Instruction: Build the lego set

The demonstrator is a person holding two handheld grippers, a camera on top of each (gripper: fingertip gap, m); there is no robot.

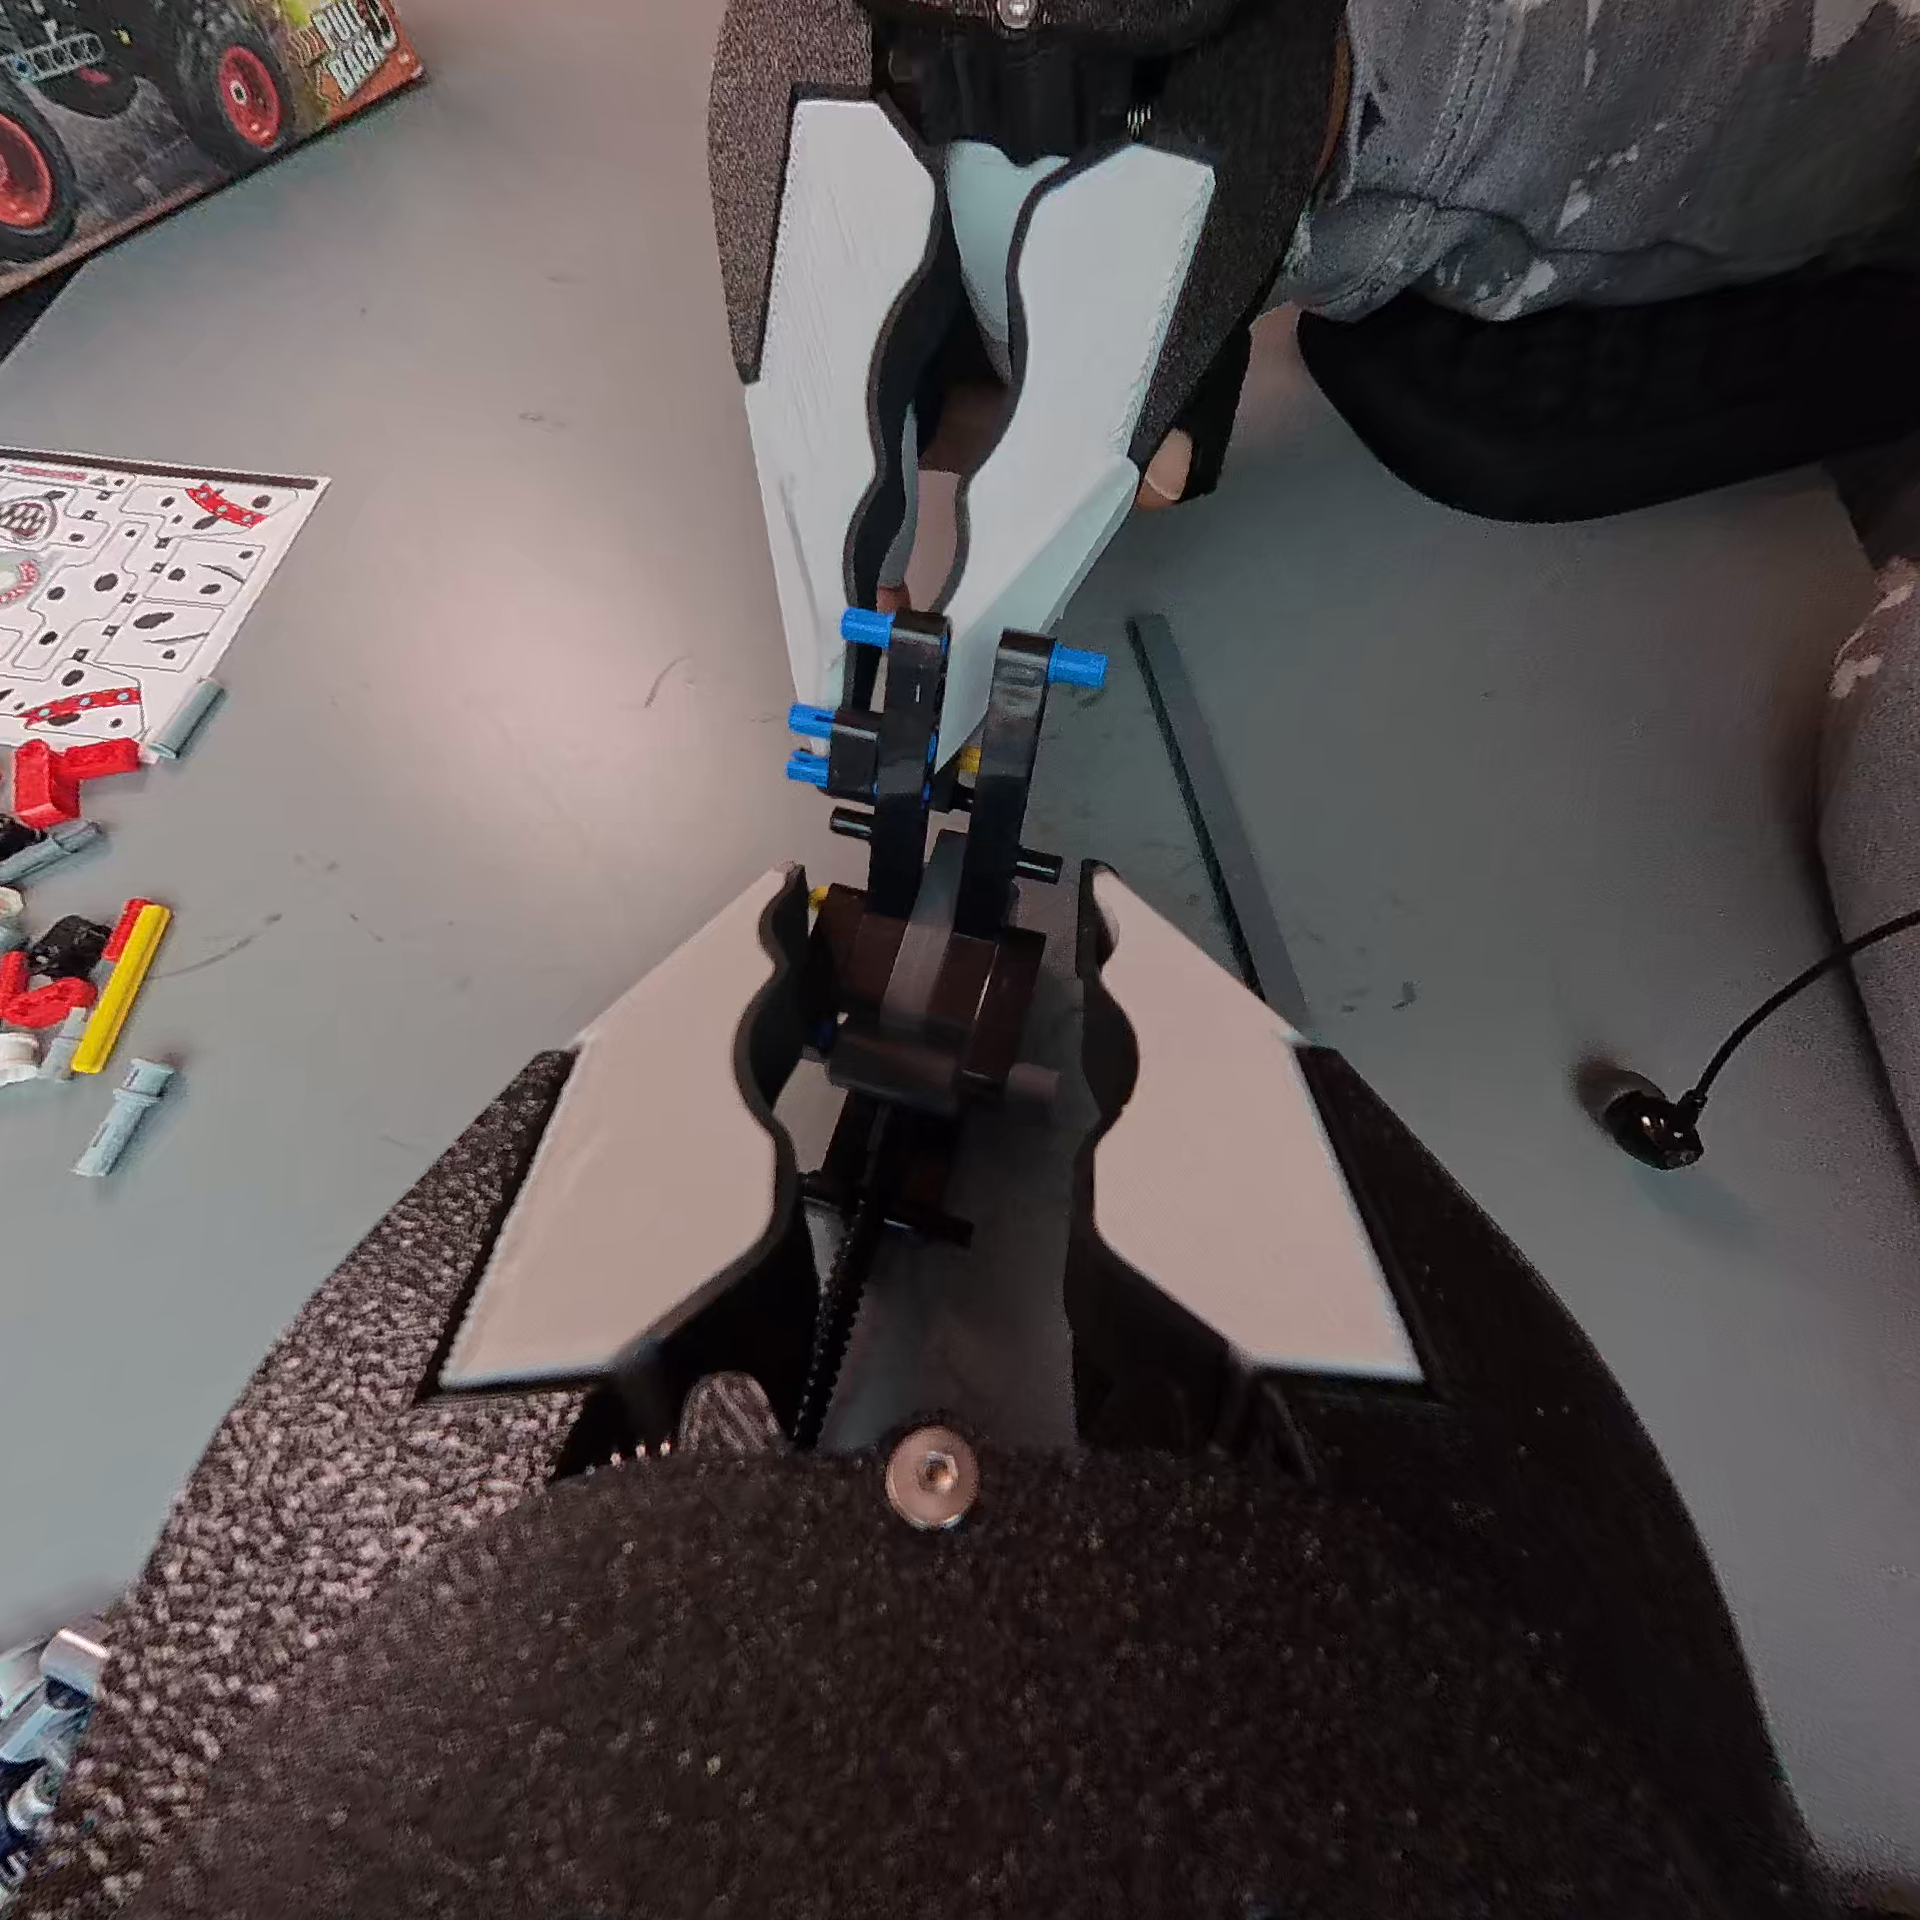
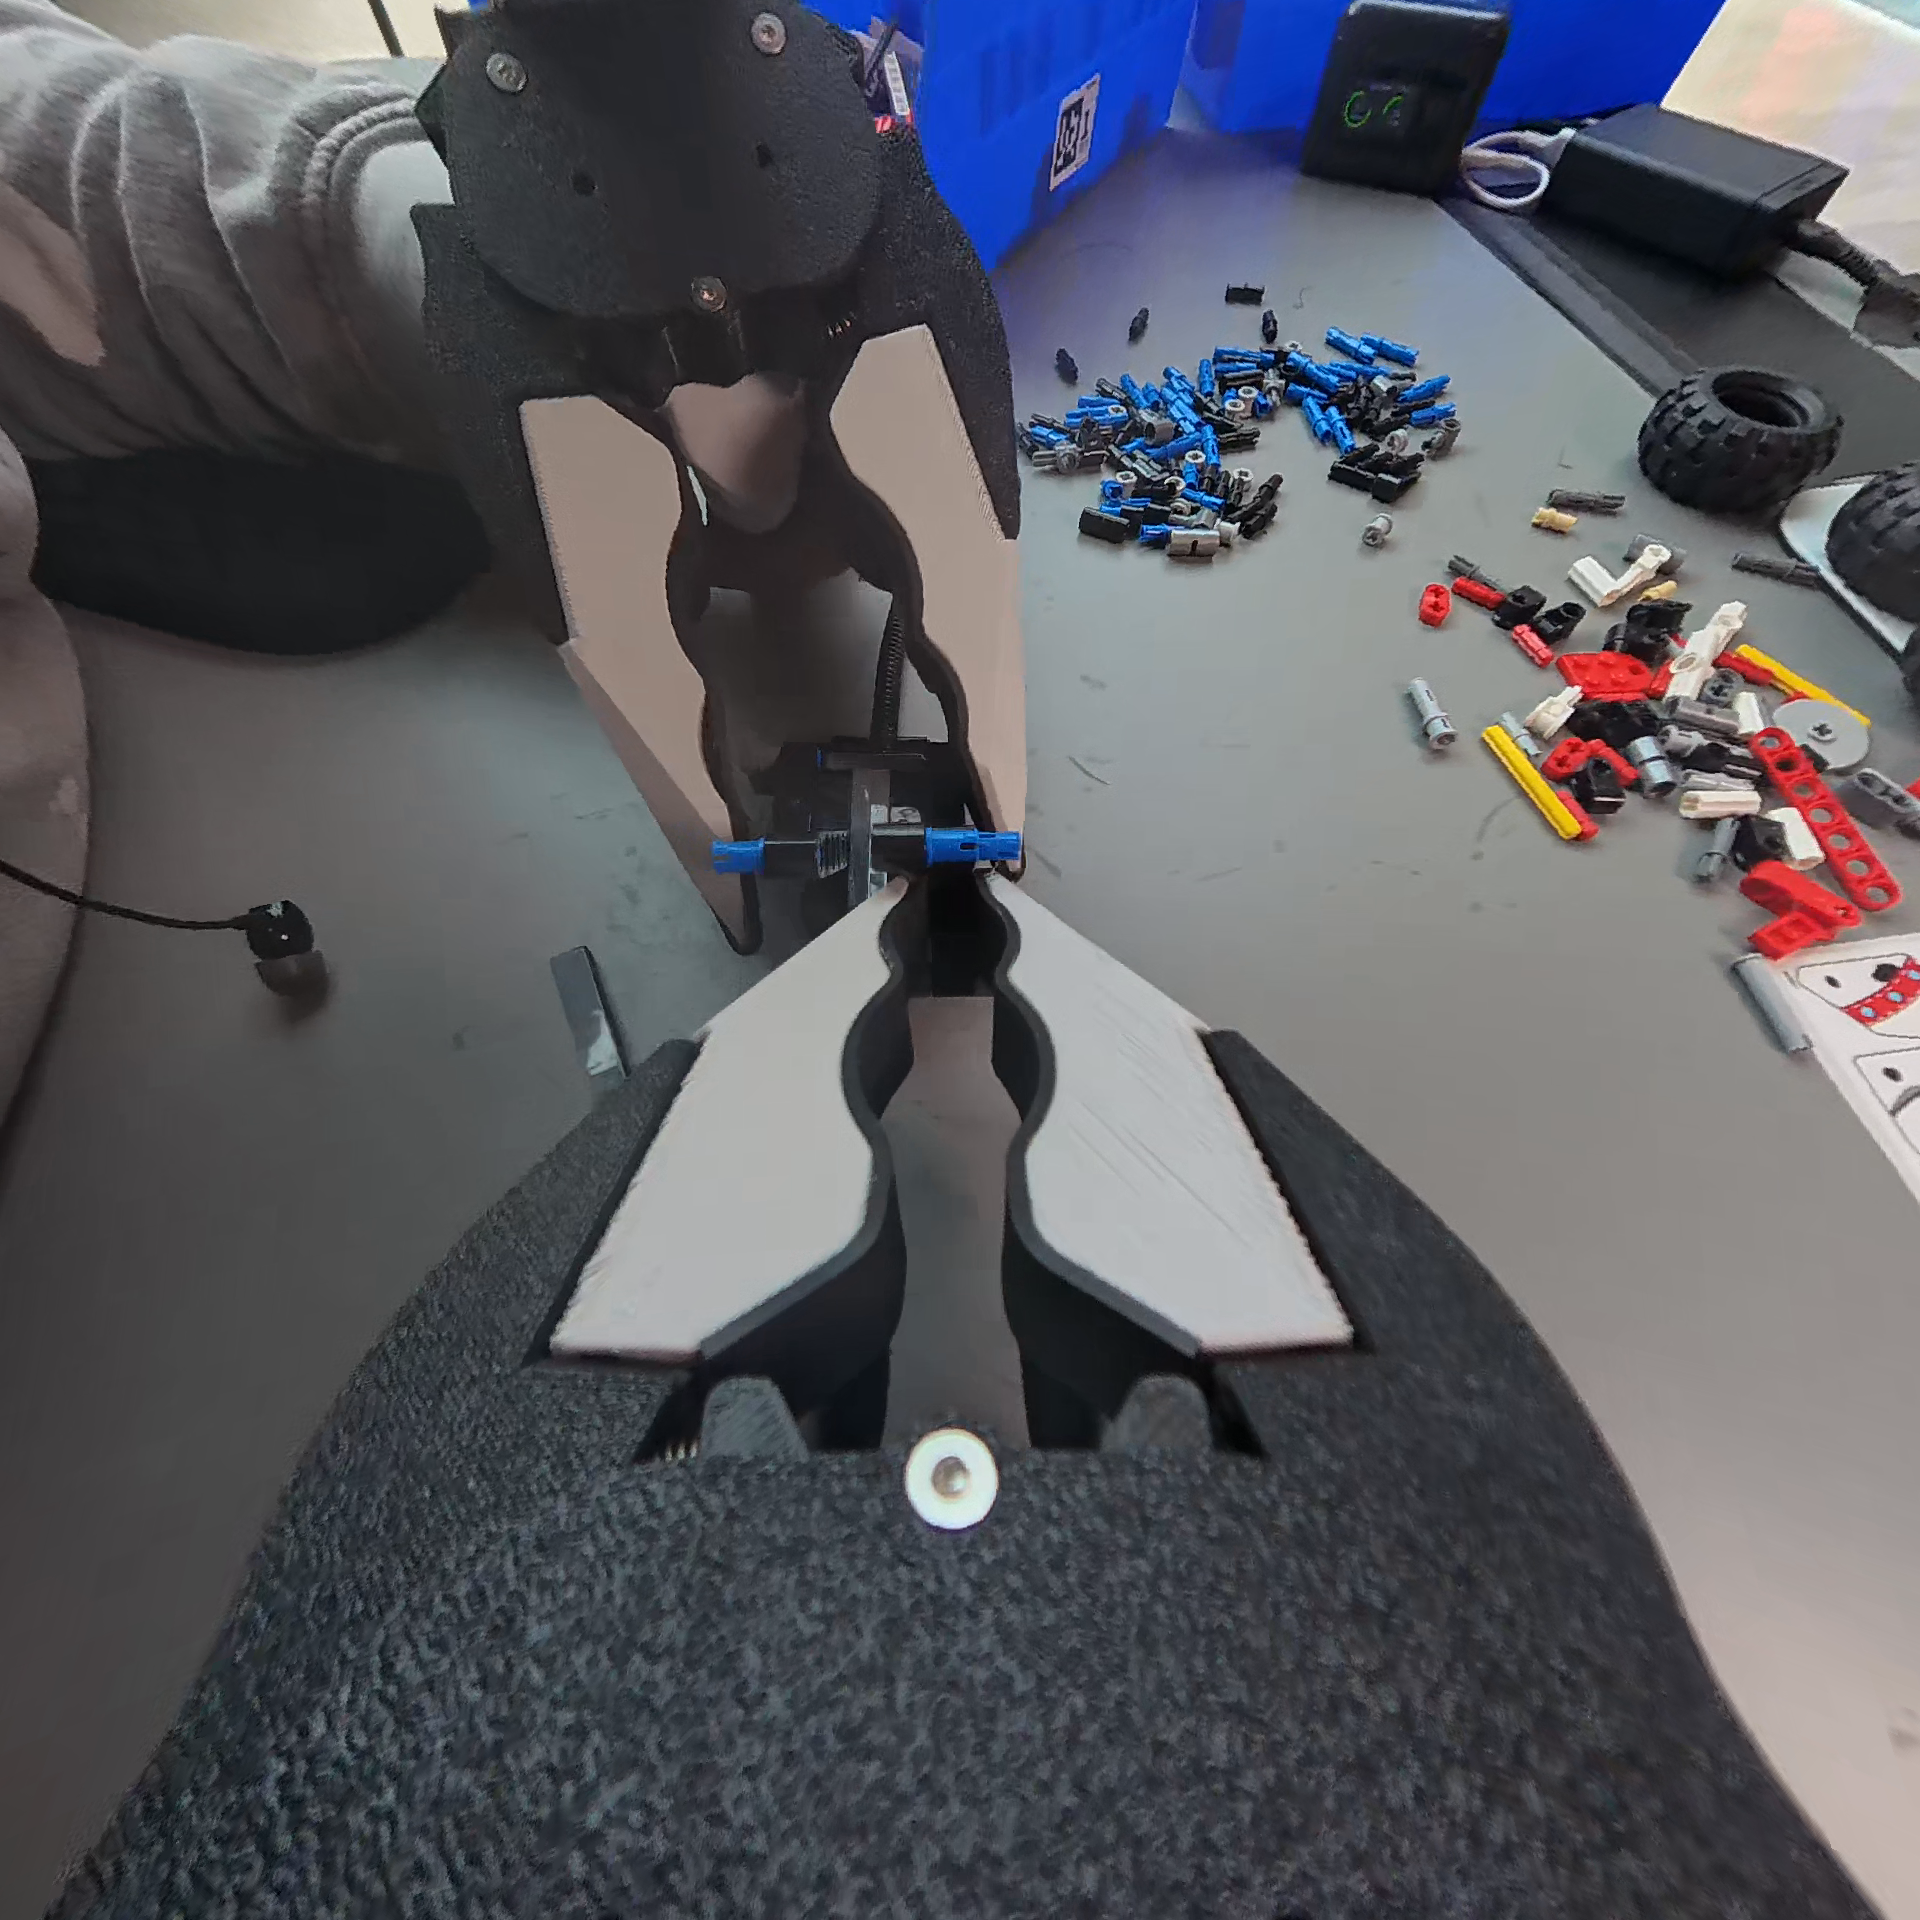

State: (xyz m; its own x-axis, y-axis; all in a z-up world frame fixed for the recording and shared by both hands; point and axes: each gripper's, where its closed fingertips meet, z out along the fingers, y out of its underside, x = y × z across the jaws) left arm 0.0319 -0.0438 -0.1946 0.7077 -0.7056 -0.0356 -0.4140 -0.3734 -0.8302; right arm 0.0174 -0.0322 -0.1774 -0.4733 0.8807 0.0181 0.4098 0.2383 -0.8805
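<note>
Two hand-held grippers meet over a grey table [image 1: 468, 644] around a partly built black lego assembly [image 1: 935, 831] studded with blue pins [image 1: 868, 627]. The left gripper [image 1: 940, 883] holds the assembly's thick lower block between its fingers, the jaws set wide enough to take the block and pressing its sides. The right gripper [image 2: 948, 883], facing it from the far side, has its fingertips pinched together on the end of one upright black beam, just beside a blue pin [image 2: 961, 844]. The assembly is held above the table between the two tools. In the left wrist view a sticker sheet [image 1: 135, 582], loose red, yellow and grey pieces [image 1: 94, 977] and the corner of the set's box [image 1: 197, 94] lie to the left. In the right wrist view a heap of blue and black pins [image 2: 1236, 436], a spread of red, white and yellow parts [image 2: 1683, 717] and black tyres [image 2: 1740, 436] lie to the right, with blue bins [image 2: 1039, 104] behind. A person's grey sleeve [image 2: 208, 229] rests on the table.
</note>
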